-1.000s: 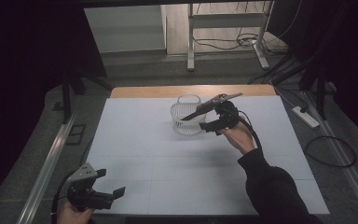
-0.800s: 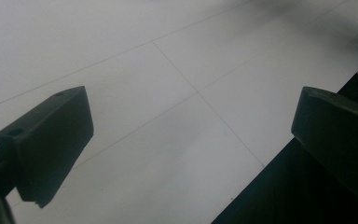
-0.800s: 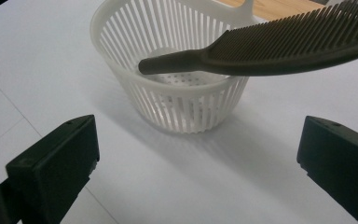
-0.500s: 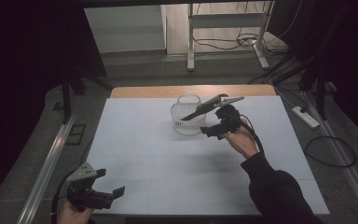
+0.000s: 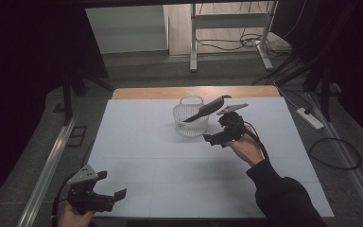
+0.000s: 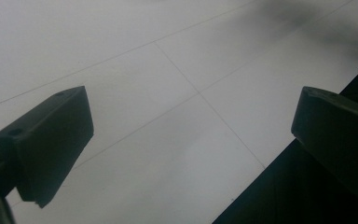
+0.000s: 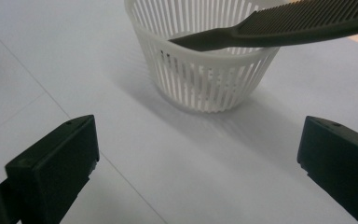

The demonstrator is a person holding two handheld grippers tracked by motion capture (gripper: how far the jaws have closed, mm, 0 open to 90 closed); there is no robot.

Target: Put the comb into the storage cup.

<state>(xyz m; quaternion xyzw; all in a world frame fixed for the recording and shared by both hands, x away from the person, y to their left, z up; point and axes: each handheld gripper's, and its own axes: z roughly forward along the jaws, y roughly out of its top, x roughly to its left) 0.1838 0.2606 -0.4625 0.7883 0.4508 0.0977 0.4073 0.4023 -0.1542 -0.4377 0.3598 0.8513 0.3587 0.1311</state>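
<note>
One black comb now leans free in the white slatted basket, your right gripper released and drawn back beside it, so placement looks complete.

White table, slatted basket standing on it.

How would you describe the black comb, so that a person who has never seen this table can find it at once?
Start from the white table and look toward its far edge, where a small white slotted basket stands. The black comb lies slanted across the basket's rim, one end inside and the toothed end sticking out over the side. It is the one long, dark, flat thing there, just beyond the open right gripper.
</note>
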